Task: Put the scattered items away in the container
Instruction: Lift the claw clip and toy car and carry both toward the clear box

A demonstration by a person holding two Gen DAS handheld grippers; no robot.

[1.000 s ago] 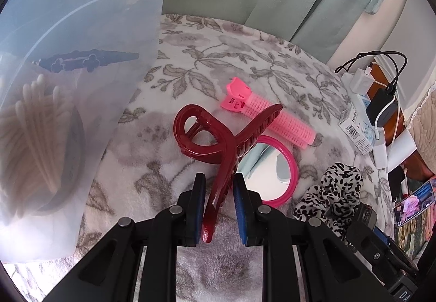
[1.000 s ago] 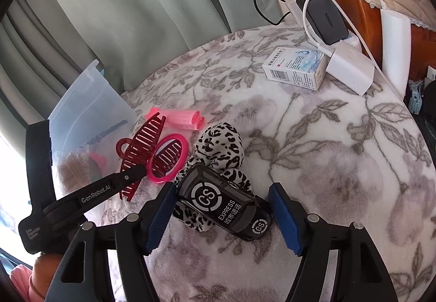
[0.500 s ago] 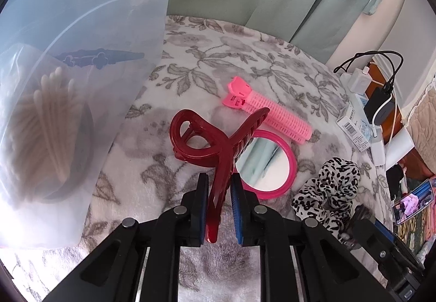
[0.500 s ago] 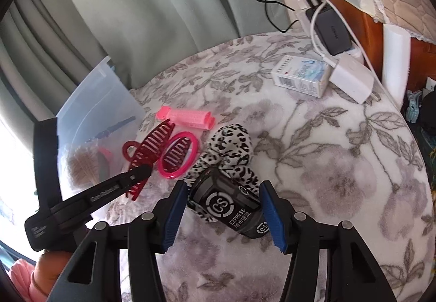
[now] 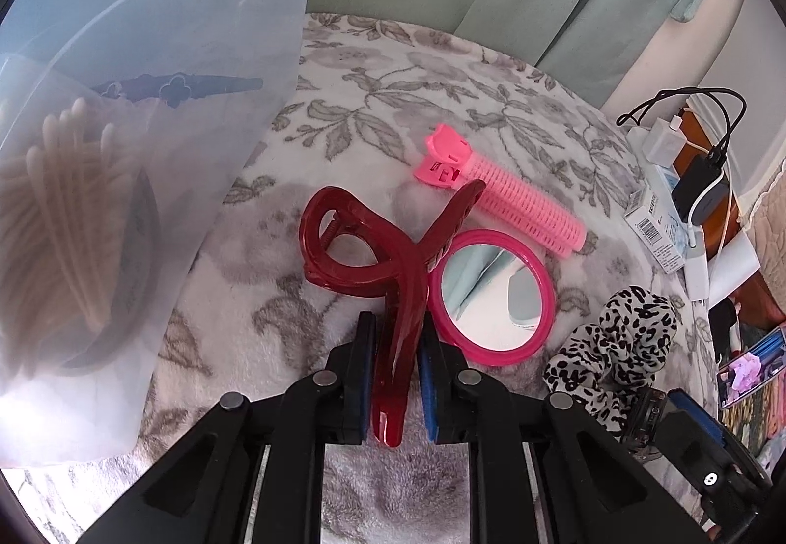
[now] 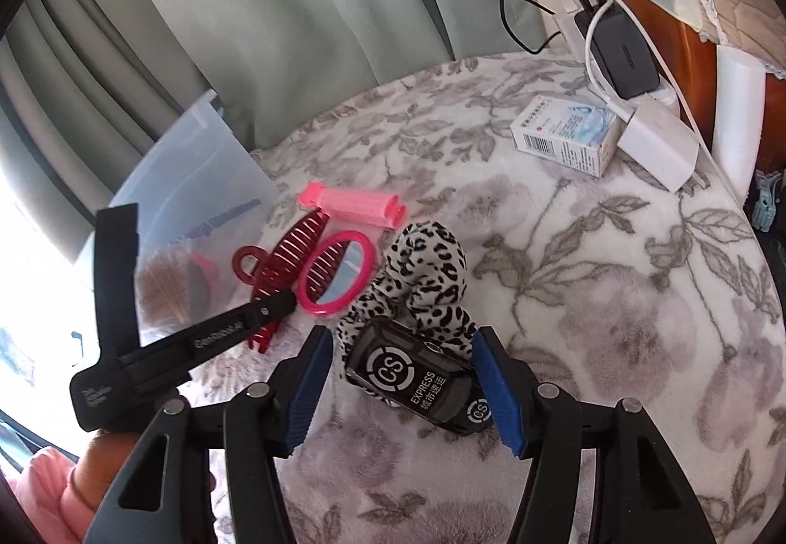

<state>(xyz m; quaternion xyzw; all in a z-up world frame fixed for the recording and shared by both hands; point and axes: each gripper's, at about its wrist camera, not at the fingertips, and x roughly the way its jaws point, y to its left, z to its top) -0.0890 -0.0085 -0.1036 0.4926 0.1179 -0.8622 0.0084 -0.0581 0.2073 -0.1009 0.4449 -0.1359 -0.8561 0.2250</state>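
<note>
Left claw point(image 5: 397, 377) clenched on dark red hair clip point(image 5: 388, 269), pink mirror point(image 5: 491, 296) just right of it, right claw point(image 6: 400, 389) released, straddling black toy car point(image 6: 417, 384).

Between my right fingers lies a black toy car point(image 6: 426, 376); its roof reads "CS" in a ring, then "EXPRESS" with Chinese characters, and "CS" again. Left of the car, my other gripper's arm point(image 6: 216, 331) reads "GenRobot.AI". Far beyond the car, the box point(image 6: 565, 135) carries a barcode, its print too small to read.
</note>
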